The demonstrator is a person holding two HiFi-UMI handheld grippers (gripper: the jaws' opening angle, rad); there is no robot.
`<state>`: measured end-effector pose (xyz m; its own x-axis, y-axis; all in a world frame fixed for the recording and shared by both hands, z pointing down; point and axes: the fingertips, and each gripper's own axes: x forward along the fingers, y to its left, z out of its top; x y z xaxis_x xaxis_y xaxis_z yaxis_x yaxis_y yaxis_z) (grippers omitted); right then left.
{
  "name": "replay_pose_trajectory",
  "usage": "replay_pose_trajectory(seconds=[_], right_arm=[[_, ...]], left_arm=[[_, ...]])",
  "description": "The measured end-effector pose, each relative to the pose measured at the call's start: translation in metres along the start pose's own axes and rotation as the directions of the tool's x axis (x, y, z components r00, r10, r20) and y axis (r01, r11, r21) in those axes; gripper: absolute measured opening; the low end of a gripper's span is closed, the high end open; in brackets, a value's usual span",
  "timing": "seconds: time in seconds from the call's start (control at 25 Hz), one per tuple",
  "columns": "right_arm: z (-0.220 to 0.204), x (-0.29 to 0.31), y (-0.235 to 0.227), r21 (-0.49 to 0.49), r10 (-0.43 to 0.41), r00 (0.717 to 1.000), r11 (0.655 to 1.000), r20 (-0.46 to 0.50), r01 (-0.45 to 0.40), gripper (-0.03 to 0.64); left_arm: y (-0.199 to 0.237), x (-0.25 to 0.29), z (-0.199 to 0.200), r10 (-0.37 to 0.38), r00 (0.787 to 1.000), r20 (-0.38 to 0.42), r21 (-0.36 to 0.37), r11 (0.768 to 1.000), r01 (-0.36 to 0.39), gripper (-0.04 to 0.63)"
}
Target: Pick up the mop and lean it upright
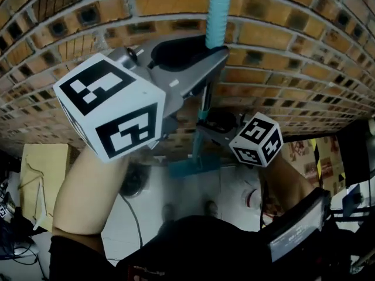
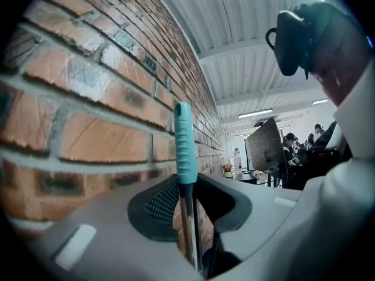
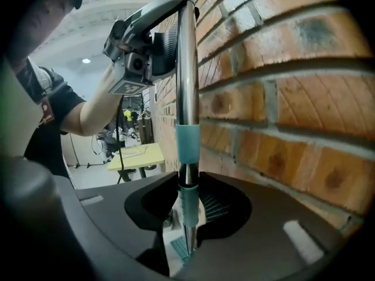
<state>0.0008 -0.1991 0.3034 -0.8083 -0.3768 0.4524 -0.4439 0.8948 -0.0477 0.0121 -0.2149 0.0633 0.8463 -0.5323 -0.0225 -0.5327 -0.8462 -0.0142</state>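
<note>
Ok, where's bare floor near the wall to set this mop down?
Bare white floor lies between the foot of the mop, by the brick wall, and the person's shoes. The left is crowded: a cable runs across the floor and a yellow table stands beyond it. On the right, a white tub sits close by.

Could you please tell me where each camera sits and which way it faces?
Head view: on the head, looking down the brick wall; left forearm, right forearm show.
Left gripper view: on the left hand-held gripper, facing along the wall; its jaws clamp the mop handle.
Right gripper view: on the right hand-held gripper, facing up the handle; left forearm shows.
Shared: mop handle and wall.
</note>
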Motion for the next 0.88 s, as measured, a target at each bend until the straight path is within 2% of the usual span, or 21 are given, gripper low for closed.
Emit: replay_pose_trajectory(seconds=[0.28, 0.6, 0.88], right_arm=[[-0.095, 0.052, -0.012, 0.031, -0.014, 0.998, 0.999, -0.067, 0.016, 0.126], [-0.207, 0.101, -0.013, 0.103, -0.007, 0.990, 0.994, -0.142, 0.022, 0.126], [-0.289, 0.136, -0.015, 0.139, -0.004, 0.979, 0.990, -0.203, 0.033, 0.126]], left_arm=[[0.002, 0.006, -0.108, -0.002, 0.999, -0.034, -0.015, 1.000, 0.002, 0.100], [0.001, 0.010, -0.235, -0.002, 0.994, -0.110, -0.072, 0.997, -0.006, 0.097], [-0.005, 0.015, -0.328, -0.016, 0.988, -0.153, -0.121, 0.993, -0.003, 0.097]])
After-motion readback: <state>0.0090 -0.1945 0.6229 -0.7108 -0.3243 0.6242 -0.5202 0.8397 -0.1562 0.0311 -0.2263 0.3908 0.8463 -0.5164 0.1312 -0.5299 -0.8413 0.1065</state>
